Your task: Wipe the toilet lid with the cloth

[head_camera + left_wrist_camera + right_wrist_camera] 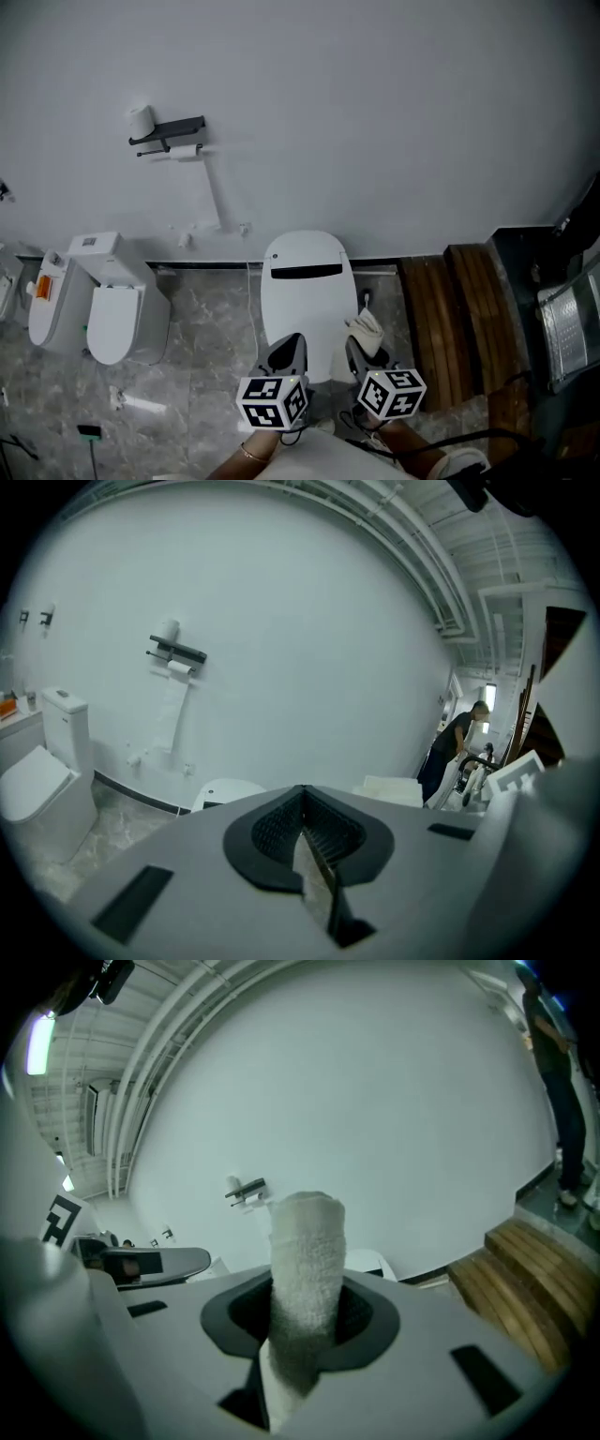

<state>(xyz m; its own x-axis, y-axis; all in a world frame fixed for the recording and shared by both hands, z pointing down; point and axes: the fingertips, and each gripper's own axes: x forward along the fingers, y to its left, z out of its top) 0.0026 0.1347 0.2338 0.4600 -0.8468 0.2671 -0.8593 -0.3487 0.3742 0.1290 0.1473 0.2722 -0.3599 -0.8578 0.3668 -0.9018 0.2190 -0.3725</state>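
The white toilet with its lid down stands against the wall at the middle of the head view. Both grippers hover over the lid's near end, close to me. My left gripper is shut with nothing between its jaws, and it looks toward the wall, with the lid low ahead. My right gripper is shut on a rolled white cloth. In the right gripper view the cloth sticks up out of the jaws and hides most of the toilet.
A second toilet stands to the left, with a paper holder on the wall above it. Wooden steps lie to the right of the toilet. A person stands far off at the right of the left gripper view.
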